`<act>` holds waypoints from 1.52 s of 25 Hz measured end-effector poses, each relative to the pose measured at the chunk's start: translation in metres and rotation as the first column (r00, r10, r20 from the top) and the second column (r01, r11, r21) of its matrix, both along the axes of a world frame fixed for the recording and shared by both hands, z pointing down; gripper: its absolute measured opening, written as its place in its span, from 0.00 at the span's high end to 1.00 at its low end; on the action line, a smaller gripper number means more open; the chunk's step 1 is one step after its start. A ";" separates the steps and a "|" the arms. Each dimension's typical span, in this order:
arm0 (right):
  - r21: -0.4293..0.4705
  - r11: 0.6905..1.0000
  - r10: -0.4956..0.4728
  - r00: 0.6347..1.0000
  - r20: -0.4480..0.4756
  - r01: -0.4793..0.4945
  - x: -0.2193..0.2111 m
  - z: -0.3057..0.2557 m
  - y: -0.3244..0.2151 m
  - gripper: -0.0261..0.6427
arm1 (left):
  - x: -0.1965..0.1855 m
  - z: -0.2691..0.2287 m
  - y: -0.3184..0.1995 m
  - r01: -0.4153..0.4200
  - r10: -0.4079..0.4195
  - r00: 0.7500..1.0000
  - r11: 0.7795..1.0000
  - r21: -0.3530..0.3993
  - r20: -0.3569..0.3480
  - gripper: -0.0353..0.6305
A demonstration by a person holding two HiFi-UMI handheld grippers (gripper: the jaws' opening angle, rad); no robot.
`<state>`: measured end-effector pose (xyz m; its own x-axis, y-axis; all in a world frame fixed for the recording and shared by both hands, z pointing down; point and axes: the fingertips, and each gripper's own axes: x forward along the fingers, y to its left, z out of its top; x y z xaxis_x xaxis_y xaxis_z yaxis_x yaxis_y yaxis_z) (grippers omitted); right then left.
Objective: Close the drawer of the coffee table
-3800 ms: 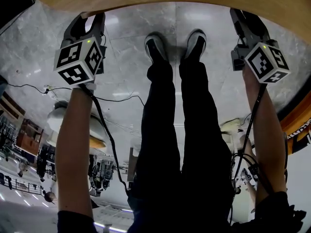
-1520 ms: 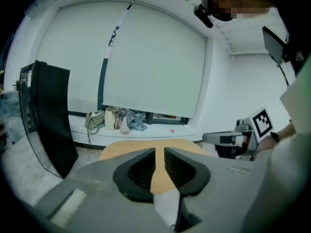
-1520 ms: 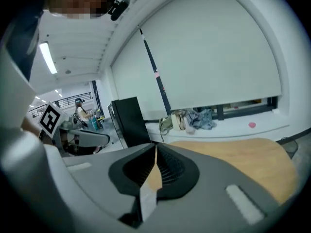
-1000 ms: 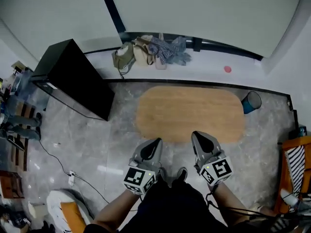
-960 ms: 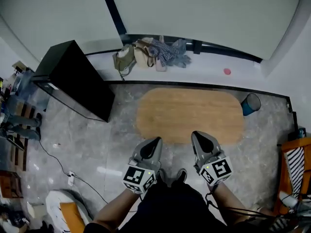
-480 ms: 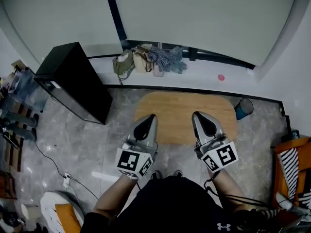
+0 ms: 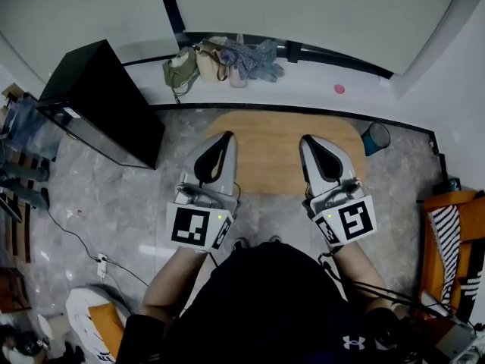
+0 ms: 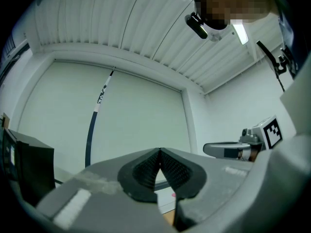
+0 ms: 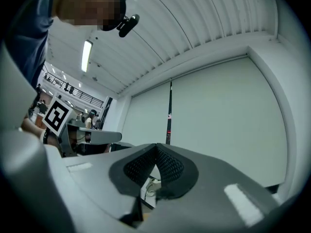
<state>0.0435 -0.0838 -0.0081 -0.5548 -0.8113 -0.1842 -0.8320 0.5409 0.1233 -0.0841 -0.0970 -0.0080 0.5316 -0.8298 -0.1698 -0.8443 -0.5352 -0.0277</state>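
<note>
Grey two-jaw grippers, marker cubes, black clothing.

The left gripper and right gripper are pale grey tapering shells, each with a dark oval recess on top. At its six o'clock end each carries a cube faced with black-and-white square markers and a small green light. Seen along the jaws, the pads are black with a fine dotted grid. A pale rectangular strip marks the grey shell at seven o'clock. A thin black cable runs from the right gripper. The person wears a black short-sleeved shirt with a small white logo at five o'clock.
</note>
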 end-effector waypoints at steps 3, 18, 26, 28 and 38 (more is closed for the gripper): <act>-0.011 1.000 0.016 1.000 -0.019 -0.016 -0.003 0.007 0.000 0.96 | 0.000 0.005 0.001 -0.006 0.006 1.000 1.000 -0.002 0.018 0.94; -0.020 1.000 0.002 1.000 0.007 -0.002 0.001 0.011 -0.005 0.96 | 0.009 0.012 -0.005 -0.011 0.012 0.999 1.000 -0.014 0.037 0.94; 0.014 1.000 0.001 1.000 0.024 -0.001 0.014 -0.002 0.002 0.96 | 0.025 -0.002 0.003 -0.017 0.016 0.998 1.000 0.018 0.059 0.94; 0.016 1.000 -0.003 1.000 0.028 0.002 0.016 -0.003 0.004 0.96 | 0.027 -0.004 0.005 -0.014 0.012 0.998 1.000 0.021 0.063 0.94; -0.004 1.000 -0.008 0.999 0.038 0.008 0.023 0.005 0.003 0.96 | 0.031 0.003 0.004 0.000 -0.001 0.998 1.000 0.003 0.066 0.94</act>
<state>0.0665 -0.0809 -0.0028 -0.5540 -0.8077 -0.2018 -0.8316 0.5482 0.0891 -0.0535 -0.0930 -0.0050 0.5413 -0.8296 -0.1370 -0.8408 -0.5346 -0.0850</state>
